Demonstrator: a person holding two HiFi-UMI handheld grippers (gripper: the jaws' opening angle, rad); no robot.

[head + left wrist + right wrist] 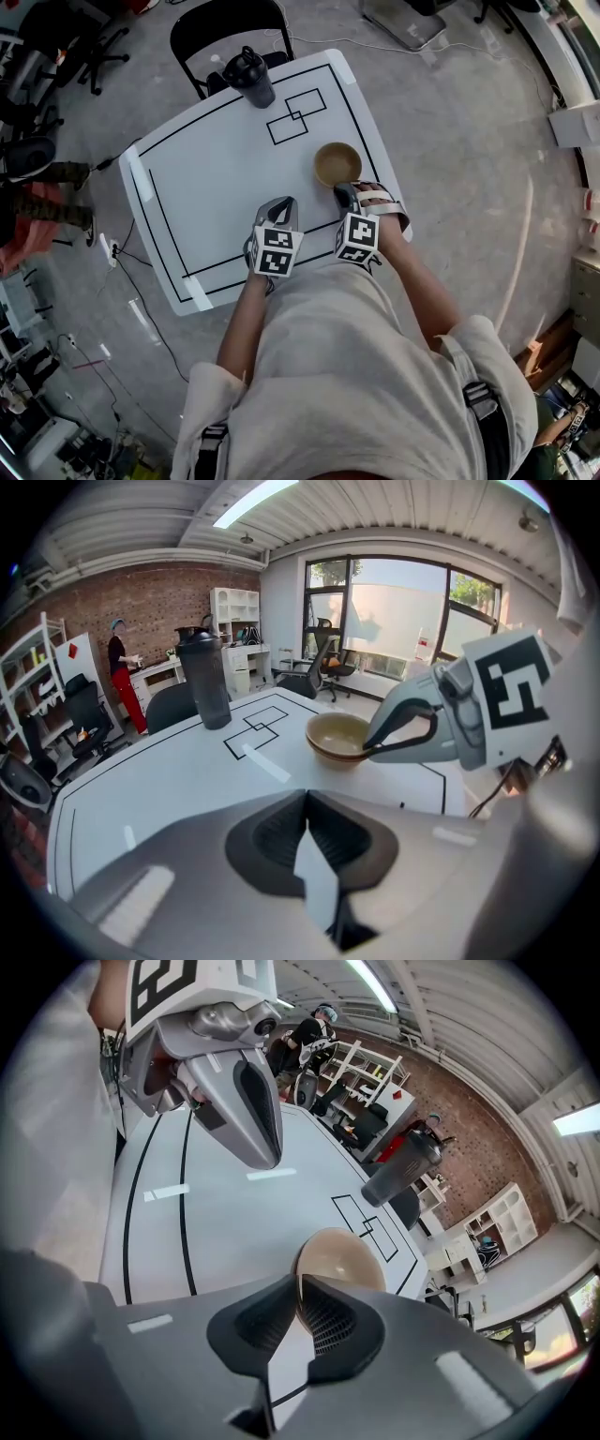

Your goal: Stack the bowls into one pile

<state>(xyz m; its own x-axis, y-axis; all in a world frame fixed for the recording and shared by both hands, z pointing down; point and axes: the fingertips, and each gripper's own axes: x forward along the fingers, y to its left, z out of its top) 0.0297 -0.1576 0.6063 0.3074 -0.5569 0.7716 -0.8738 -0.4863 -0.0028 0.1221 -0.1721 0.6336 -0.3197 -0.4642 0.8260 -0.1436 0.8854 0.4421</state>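
Nearest to us is our own pale shirt point(347, 375), with both forearms reaching out past it to the marker cubes.

The tan bowl point(337, 164) stands upright on the white table point(216, 187), at about 3 o'clock from the table's middle and near its right edge. In the left gripper view a second edge shows just under the rim, so it may already be a nested pile; we cannot tell for sure. No other bowl is in sight.

We judge it hard, stiff and light, with a smooth and probably slippery wall. The thin rim is the place to take hold. A pinch on one side would let it tip, so it wants a firm, level lift.

The right gripper point(345, 194) meets the bowl at its 6 o'clock. Its jaws are closed on the near rim, one finger inside and one outside. The left gripper point(281, 208) hangs at about 8 o'clock from the bowl, apart from it, with its jaws pressed together on nothing.

Further out, two black outlined rectangles point(295, 115) overlap at 11 o'clock from the bowl. A dark shaker bottle point(251, 77) stands at the table's 12 o'clock edge, in front of a black chair point(225, 28).
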